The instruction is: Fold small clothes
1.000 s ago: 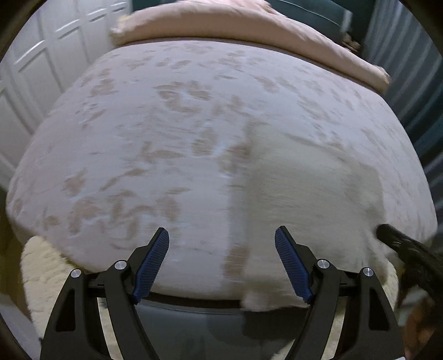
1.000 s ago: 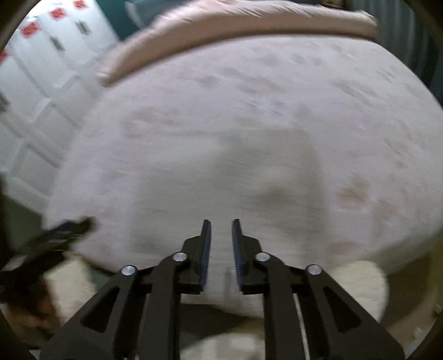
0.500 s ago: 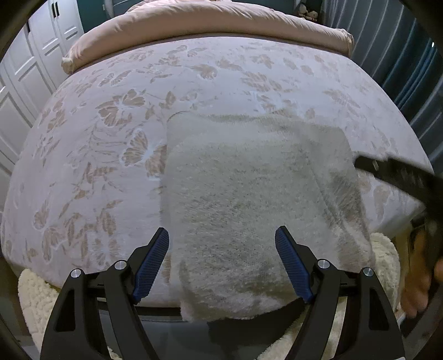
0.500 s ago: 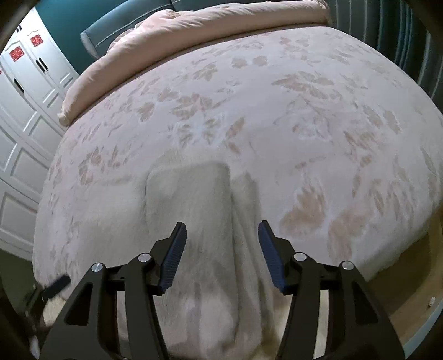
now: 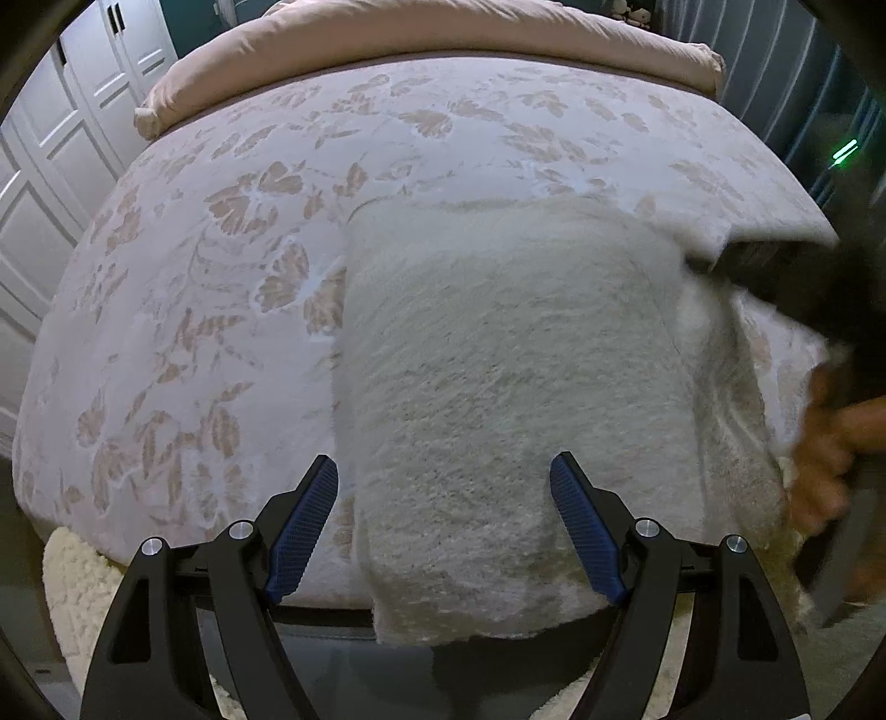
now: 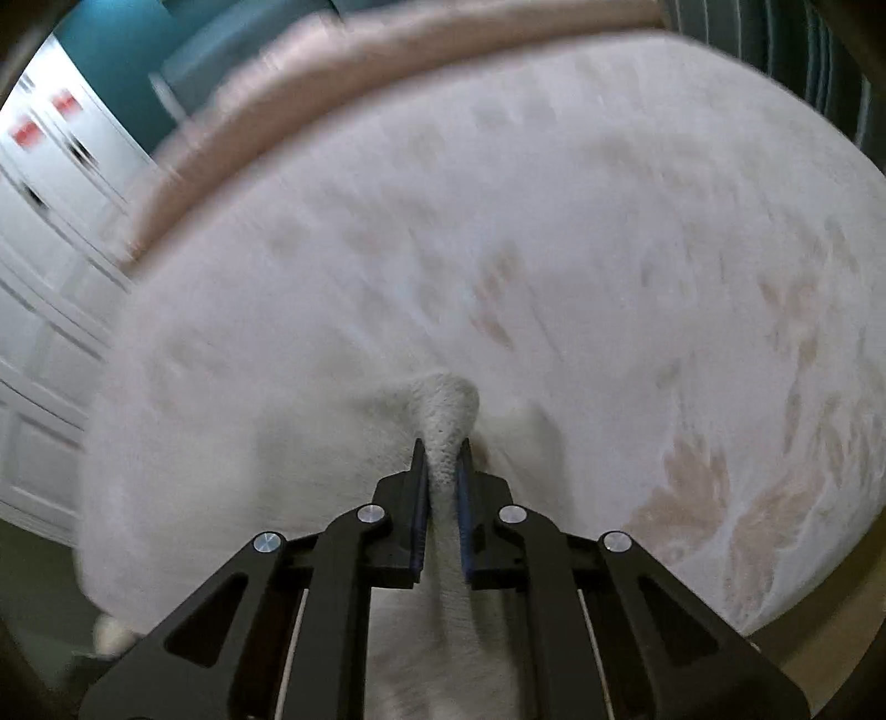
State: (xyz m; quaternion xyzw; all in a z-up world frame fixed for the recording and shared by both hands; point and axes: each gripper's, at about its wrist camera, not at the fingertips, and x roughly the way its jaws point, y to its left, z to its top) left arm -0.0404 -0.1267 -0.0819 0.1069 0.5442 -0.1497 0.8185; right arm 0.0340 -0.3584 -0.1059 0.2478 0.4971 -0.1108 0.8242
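Bedding fills both views: a pale bedspread (image 5: 232, 310) with tan leaf and flower shapes covers a wide bed, and the cream fuzzy cloth (image 5: 509, 399) lies on its near edge, hanging a little over the side. Nearest in the left wrist view, the left gripper (image 5: 443, 531) hovers with its blue-padded jaws spread wide, one pad to the left of the cloth's left edge and the other over the cloth, neither pressing on it. In the right wrist view the right gripper (image 6: 442, 471) has just been closing its jaws, and they now pinch a raised tuft of the cloth (image 6: 446, 410) between the pads; that view is smeared by motion. At the right edge of the left wrist view the cloth's right side is lifted off the bedspread beside a blurred hand (image 5: 830, 443) on a dark handle. Low at the left, a fluffy cream rug (image 5: 72, 587) shows below the bed edge. Farther off, a rolled pink duvet (image 5: 432, 50) lies across the far end of the bed. White panelled wardrobe doors (image 5: 61, 144) stand at the left, and a teal wall (image 6: 116, 72) shows behind them.
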